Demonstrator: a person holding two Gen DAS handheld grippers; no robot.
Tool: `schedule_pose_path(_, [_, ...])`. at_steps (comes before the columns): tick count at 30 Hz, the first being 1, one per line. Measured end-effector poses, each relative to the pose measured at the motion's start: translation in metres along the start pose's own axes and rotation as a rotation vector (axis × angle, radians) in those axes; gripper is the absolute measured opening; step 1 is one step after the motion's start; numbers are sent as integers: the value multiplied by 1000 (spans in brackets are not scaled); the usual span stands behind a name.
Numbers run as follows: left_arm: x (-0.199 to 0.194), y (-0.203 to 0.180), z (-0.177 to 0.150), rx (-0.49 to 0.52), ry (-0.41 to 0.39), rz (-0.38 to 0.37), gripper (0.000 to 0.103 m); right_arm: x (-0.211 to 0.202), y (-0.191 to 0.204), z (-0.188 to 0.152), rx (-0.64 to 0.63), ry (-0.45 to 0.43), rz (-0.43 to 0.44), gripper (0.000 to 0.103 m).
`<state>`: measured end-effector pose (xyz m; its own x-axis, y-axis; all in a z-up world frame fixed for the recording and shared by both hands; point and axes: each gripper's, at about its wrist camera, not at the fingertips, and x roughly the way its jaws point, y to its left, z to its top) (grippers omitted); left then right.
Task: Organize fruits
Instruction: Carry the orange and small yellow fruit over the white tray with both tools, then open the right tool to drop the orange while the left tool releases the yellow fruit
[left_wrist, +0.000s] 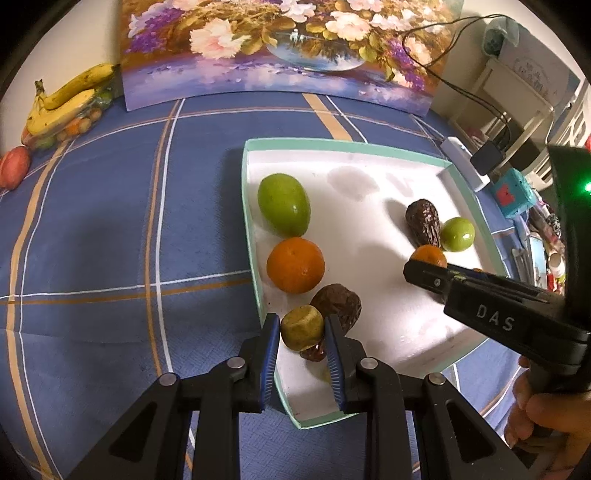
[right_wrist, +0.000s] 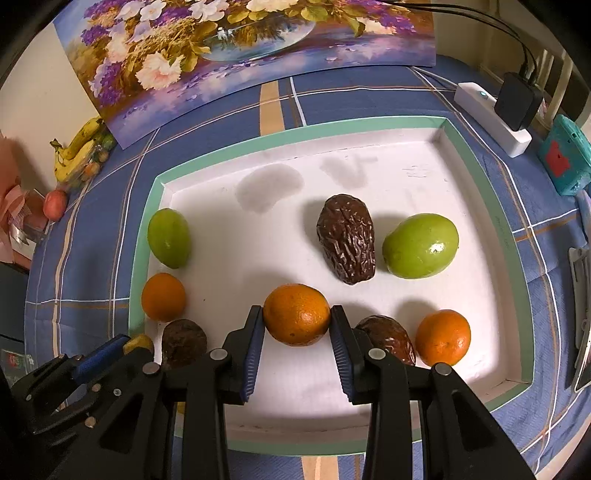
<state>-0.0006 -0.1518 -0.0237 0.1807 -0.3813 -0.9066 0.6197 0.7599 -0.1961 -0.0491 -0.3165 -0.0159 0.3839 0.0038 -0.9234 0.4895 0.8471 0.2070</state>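
Left wrist view. Left gripper (left_wrist: 301, 328): blue pads clamped on a small yellow-green fruit (left_wrist: 302, 328), held at the near-left corner of the white tray (left_wrist: 332, 146). Just beyond its tips: a wrinkled brown fruit (left_wrist: 338, 304); further ahead, an orange (left_wrist: 295, 264), then a large green fruit (left_wrist: 283, 205). Off to the right, the right gripper (left_wrist: 424, 271) reaches in over the tray, a hand (left_wrist: 543, 417) on its grip. Far ahead-left, off the tray: bananas (left_wrist: 64, 99).

Right wrist view. Right gripper (right_wrist: 296, 319): pads pressed on both sides of an orange (right_wrist: 296, 319), which looks to rest on or just above the tray floor. Ahead: a dark wrinkled fruit (right_wrist: 347, 238), with a green fruit (right_wrist: 421, 245) to its right. Just right of the fingers: another brown fruit (right_wrist: 388, 338) and an orange (right_wrist: 443, 338).

Handling note. Judged step: placing like with like. Lift each fruit straight up before travelling, since neighbours crowd both grips. Keep the squeeze light; round skins slip or bruise. Set down before letting go.
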Motion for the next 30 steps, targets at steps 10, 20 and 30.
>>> schedule_pose_path(10, [4,-1,-1,7,15,0,27,13,4,-2,-21,40,-7,37])
schedule_pose_path(20, [6,-1,0,4,23,-8,27,13,4,-2,-23,41,-10,38])
schedule_pose_path(30, [-1,0,0,-4,13,-16,28,7,8,0,-29,24,-30,38])
